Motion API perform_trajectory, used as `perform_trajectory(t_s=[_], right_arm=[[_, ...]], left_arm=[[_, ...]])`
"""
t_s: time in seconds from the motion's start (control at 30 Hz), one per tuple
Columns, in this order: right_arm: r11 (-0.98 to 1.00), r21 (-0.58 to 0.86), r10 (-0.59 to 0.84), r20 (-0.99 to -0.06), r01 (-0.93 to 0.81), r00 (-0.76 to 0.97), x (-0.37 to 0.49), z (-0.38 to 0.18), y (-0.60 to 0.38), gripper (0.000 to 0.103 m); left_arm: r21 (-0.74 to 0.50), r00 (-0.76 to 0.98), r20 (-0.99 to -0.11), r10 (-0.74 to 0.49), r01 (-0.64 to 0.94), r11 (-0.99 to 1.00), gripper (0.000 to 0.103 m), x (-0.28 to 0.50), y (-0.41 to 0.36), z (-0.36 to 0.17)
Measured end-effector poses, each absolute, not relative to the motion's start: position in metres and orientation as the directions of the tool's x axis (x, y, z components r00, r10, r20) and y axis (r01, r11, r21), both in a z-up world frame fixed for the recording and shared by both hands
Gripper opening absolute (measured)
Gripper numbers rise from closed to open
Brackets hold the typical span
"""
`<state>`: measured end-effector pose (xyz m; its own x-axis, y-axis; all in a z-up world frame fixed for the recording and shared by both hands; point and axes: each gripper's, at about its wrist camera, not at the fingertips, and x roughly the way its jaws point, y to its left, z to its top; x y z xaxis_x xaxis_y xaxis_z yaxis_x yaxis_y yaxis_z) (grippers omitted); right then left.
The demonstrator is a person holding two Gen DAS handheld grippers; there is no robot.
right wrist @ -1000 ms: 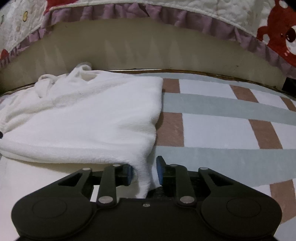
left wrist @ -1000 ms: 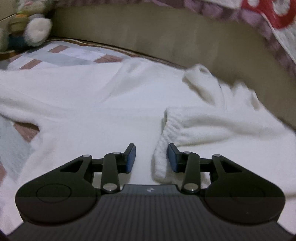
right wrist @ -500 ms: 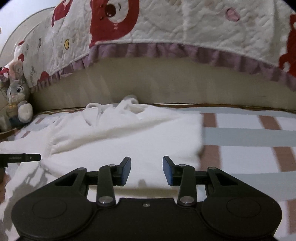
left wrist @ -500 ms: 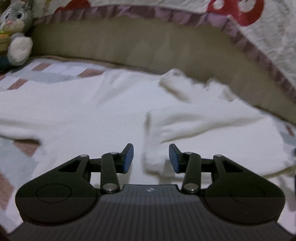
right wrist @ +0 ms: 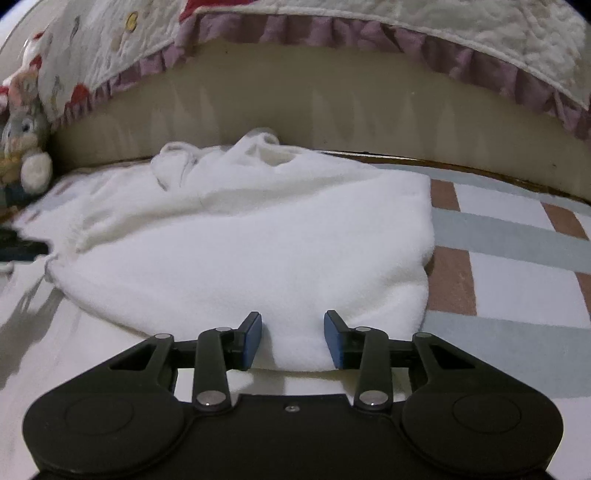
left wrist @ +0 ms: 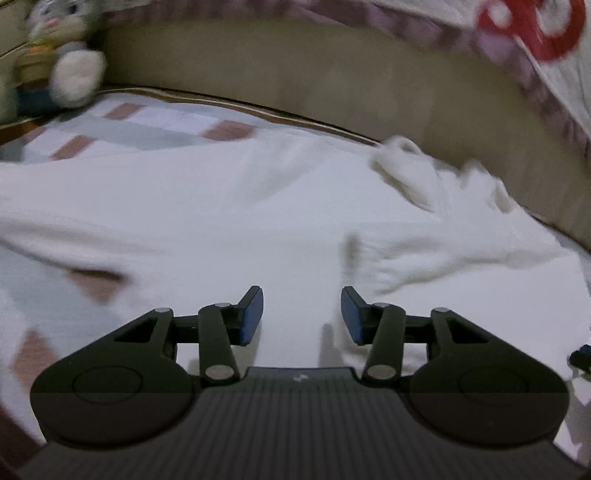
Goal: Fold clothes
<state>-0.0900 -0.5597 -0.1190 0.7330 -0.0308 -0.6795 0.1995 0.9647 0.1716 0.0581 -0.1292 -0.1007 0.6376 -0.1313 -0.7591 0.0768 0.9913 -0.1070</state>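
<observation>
Left claw [left wrist: 302,314] spread wider than half second ago, empty, above white garment [left wrist: 221,229] on bed; folded sleeve [left wrist: 424,254] now off to right, outside its fingers. Right claw [right wrist: 293,340] spread, empty, now lower, straddling fold edge. Right view alone shows folded-over flap [right wrist: 258,251], checked sheet [right wrist: 517,266], quilt [right wrist: 443,22]. Left view blurred; plush toy [left wrist: 62,70] smeared.
</observation>
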Motion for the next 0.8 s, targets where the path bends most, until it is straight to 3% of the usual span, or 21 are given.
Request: perform_trajectory(t_s=[0.2,0.3,0.5,0.67,0.8], right_arm=[[0.926,0.305,0.020,-0.626,0.221,0.780,-0.097,-0.106,-0.559,0.042],[0.916,0.338,0.049,-0.631,0.218,0.775,-0.098,-0.102,-0.542,0.044],[0.939,0.330,0.137,-0.615,0.096,0.777,-0.079,-0.074,-0.441,0.045],[0.937,0.347,0.189,-0.614,0.047,0.767,-0.053,-0.070,-0.352,0.044],[0.959,0.284,0.191,-0.636,-0.004,0.747,-0.023,-0.079,-0.296,0.044]], left_arm=[[-0.120,0.644,-0.764,-0.031,-0.096,0.988,0.047,0.045,-0.023,-0.073],[-0.210,0.683,-0.730,-0.005,-0.218,0.953,0.047,0.045,0.038,-0.077],[-0.374,0.628,-0.760,0.167,-0.633,0.678,0.047,0.090,0.142,-0.101],[-0.419,0.672,-0.731,0.118,-0.578,0.700,0.048,0.122,0.166,-0.112],[-0.447,0.702,-0.712,0.007,-0.461,0.767,0.054,0.152,0.180,-0.116]])
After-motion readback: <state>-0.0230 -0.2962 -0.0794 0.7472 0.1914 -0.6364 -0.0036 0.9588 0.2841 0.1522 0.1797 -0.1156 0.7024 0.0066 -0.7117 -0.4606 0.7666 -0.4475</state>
